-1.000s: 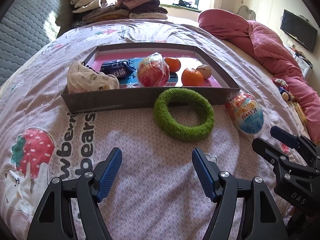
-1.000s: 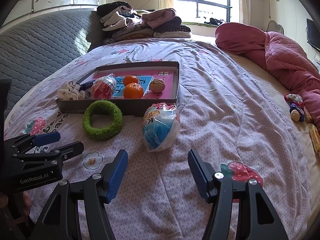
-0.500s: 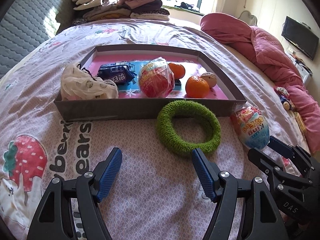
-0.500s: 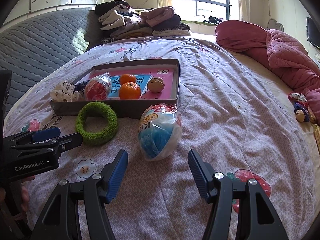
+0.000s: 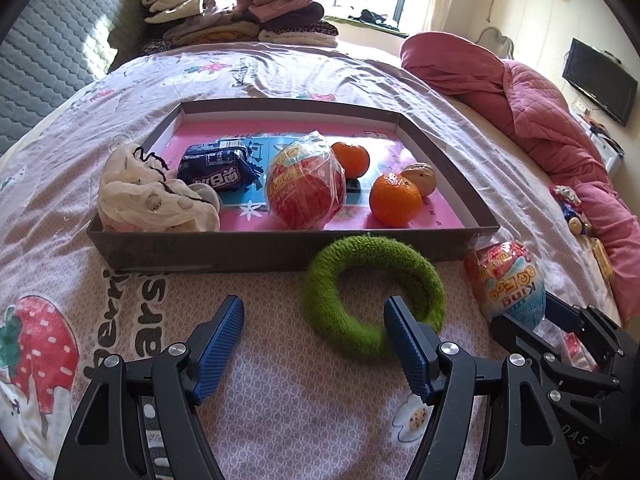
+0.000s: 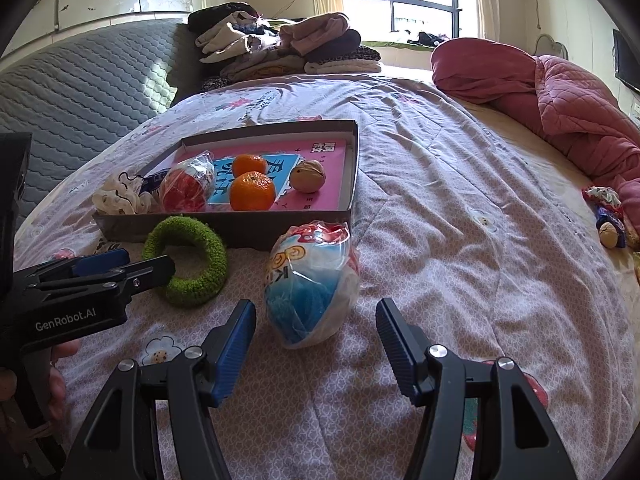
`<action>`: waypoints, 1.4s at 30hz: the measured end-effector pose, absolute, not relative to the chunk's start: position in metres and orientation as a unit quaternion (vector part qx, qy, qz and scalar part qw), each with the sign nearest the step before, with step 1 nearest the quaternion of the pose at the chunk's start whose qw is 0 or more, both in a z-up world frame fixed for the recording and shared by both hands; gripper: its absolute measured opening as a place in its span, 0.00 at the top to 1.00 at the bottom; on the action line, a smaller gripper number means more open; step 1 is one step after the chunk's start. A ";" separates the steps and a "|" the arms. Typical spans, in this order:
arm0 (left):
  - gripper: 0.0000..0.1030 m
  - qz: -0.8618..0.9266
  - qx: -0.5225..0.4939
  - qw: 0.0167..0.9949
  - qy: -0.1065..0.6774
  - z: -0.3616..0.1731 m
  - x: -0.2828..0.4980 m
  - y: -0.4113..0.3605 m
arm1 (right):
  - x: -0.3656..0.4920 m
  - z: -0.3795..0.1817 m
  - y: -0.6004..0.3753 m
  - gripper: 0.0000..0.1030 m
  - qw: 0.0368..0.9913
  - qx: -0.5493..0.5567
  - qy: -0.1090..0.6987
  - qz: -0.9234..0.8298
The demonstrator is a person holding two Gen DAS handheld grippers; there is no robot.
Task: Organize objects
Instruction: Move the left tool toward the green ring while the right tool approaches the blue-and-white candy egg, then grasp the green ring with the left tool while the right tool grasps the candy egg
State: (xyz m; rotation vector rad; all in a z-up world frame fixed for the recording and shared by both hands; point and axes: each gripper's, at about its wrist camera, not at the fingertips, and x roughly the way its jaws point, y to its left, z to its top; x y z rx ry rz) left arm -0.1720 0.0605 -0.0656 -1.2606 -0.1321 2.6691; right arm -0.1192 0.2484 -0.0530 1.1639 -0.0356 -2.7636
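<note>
A fuzzy green ring [image 5: 372, 296] [image 6: 186, 266] lies on the bedspread against the front wall of a shallow grey box [image 5: 280, 250] [image 6: 352, 168]. My left gripper [image 5: 314, 320] is open just short of it, its right finger overlapping the ring's near edge. A wrapped blue-and-red toy egg [image 6: 310, 284] [image 5: 506, 286] lies by the box's right corner. My right gripper [image 6: 316, 322] is open in front of it, with the egg's near end just short of the fingertips. Inside the box sit a red wrapped egg [image 5: 306, 182], two oranges [image 5: 394, 200], a walnut [image 5: 420, 174], a dark snack pack [image 5: 218, 168] and a white cloth [image 5: 148, 196].
Folded clothes [image 6: 280, 46] are stacked at the far end of the bed. A pink quilt [image 6: 560, 92] lies bunched along the right side, with small items [image 6: 608, 220] beside it. A grey headboard [image 6: 80, 92] stands at the left. A TV [image 5: 600, 80] hangs on the right wall.
Both grippers have come closer to the bed's objects: the green ring now reaches the left gripper's right finger, and the egg sits nearer the right fingertips. Both stay open.
</note>
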 end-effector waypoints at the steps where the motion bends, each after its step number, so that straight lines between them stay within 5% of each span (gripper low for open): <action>1: 0.28 0.899 -0.426 0.092 -0.043 -0.067 -0.174 0.061 | -0.120 -0.053 0.248 0.40 0.074 0.387 -0.013 -0.919; 16: 0.28 0.900 -0.424 0.093 -0.049 -0.073 -0.192 0.061 | -0.141 -0.059 0.246 0.40 0.089 0.392 -0.023 -0.916; 23: 0.28 0.900 -0.421 0.097 -0.056 -0.075 -0.195 0.061 | -0.140 -0.058 0.250 0.49 0.100 0.385 -0.041 -0.916; 42: 0.52 0.899 -0.419 0.113 -0.057 -0.075 -0.191 0.068 | -0.137 -0.060 0.250 0.50 0.106 0.379 -0.044 -0.918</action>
